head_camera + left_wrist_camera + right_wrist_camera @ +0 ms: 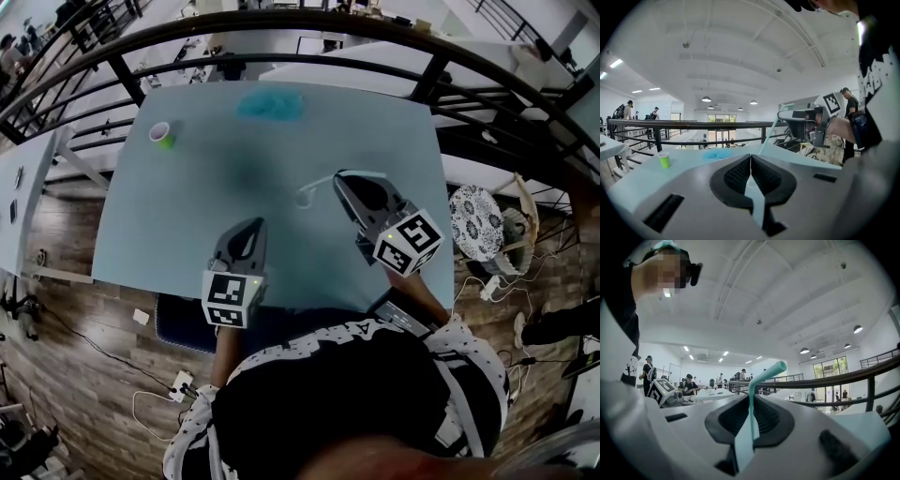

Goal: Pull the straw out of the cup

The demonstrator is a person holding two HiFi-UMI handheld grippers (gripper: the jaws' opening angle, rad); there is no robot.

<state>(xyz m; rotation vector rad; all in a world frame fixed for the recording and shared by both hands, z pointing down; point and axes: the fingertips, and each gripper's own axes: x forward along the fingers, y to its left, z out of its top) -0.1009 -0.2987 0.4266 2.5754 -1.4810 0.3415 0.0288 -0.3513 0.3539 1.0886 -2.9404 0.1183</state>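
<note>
a mint-green straw (751,404), a lime-green cup (164,136), a pale blue table (187,225) with a brighter blue patch (270,105).

A green cup (162,134) (upright) is borne by the pale table (206,216). A blue heap (270,105) is laid right of the cup.

One overhead, two low outward views

Bare bench (187,206) is left open across the left and middle. The far left corner is occupied by a green cup (162,134), the far edge by a blue patch (270,105). Right of centre, room is taken by the straw (751,404) clamped in the right claw (339,178). Beyond the bench, passage is barred by a black railing (281,17).
</note>
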